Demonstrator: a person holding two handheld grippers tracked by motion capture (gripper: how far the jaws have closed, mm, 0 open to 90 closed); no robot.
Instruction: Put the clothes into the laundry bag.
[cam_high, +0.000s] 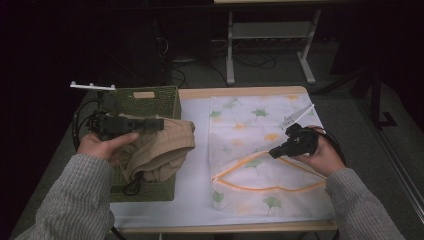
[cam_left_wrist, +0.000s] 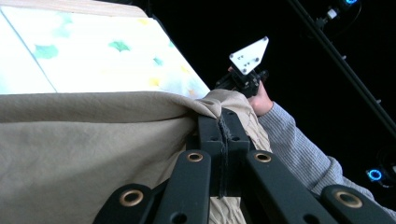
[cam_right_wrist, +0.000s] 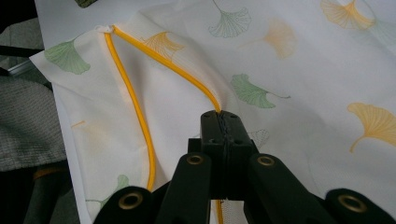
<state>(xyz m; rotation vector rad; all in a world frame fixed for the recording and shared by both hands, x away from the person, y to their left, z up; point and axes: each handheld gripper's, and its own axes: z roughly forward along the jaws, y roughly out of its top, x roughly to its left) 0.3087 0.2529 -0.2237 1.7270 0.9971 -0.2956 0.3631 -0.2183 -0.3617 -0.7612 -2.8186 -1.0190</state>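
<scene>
A tan garment spills out of a green woven basket at the table's left. My left gripper is shut on an edge of that garment, which is gathered at the jaws and lifted above the basket. A white mesh laundry bag printed with ginkgo leaves lies flat at centre right, its orange zipper spread wide. My right gripper is shut on the upper zipper edge, holding the bag's mouth up and apart.
A white cloth covers the wooden table. The basket takes up the left side, and a dark cord lies at its front. Beyond the table's far edge stands a metal desk frame on a dark floor.
</scene>
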